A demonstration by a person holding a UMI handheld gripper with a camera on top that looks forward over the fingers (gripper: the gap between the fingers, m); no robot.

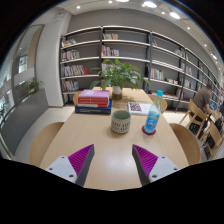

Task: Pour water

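**Jaws wide, mug and bottle ahead**

I see my gripper (111, 160) with jaws spread wide, holding nothing, its two pink ridged pads (79, 158) over the smooth pale wooden counter (95, 148). Just beyond them stand one squat green mug (121, 121) and, beside it, one slim clear blue-capped water bottle (152, 112). Farther back: one stack of books (94, 99), one leafy potted plant (120, 73).
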